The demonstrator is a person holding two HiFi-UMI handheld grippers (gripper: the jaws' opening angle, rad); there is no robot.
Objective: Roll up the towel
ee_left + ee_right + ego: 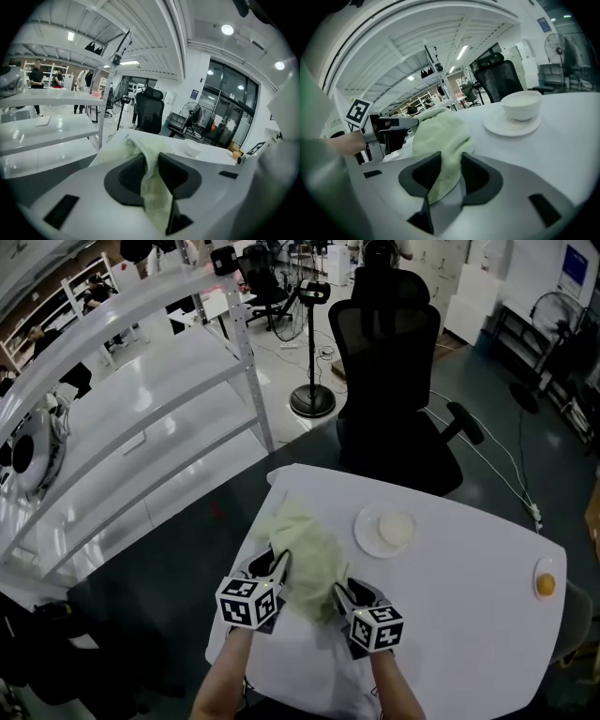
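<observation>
A pale green towel [305, 554] lies bunched near the left front of the white table [469, 615]. My left gripper [278, 565] is at the towel's left side and my right gripper [341, 591] at its right front. In the left gripper view a fold of towel [140, 145] runs between the jaws of the left gripper [151, 159], pinched there. In the right gripper view the towel [440, 129] likewise hangs into the right gripper [451, 161], with the pads closed on it. The left gripper [389, 124] shows beyond the bunch.
A white bowl on a saucer [386, 531] stands just right of the towel, and also shows as the bowl [520, 104]. A small plate with an orange [546, 585] sits at the table's right edge. A black office chair [394, 362] is behind the table and a white shelf rack [141, 399] stands to the left.
</observation>
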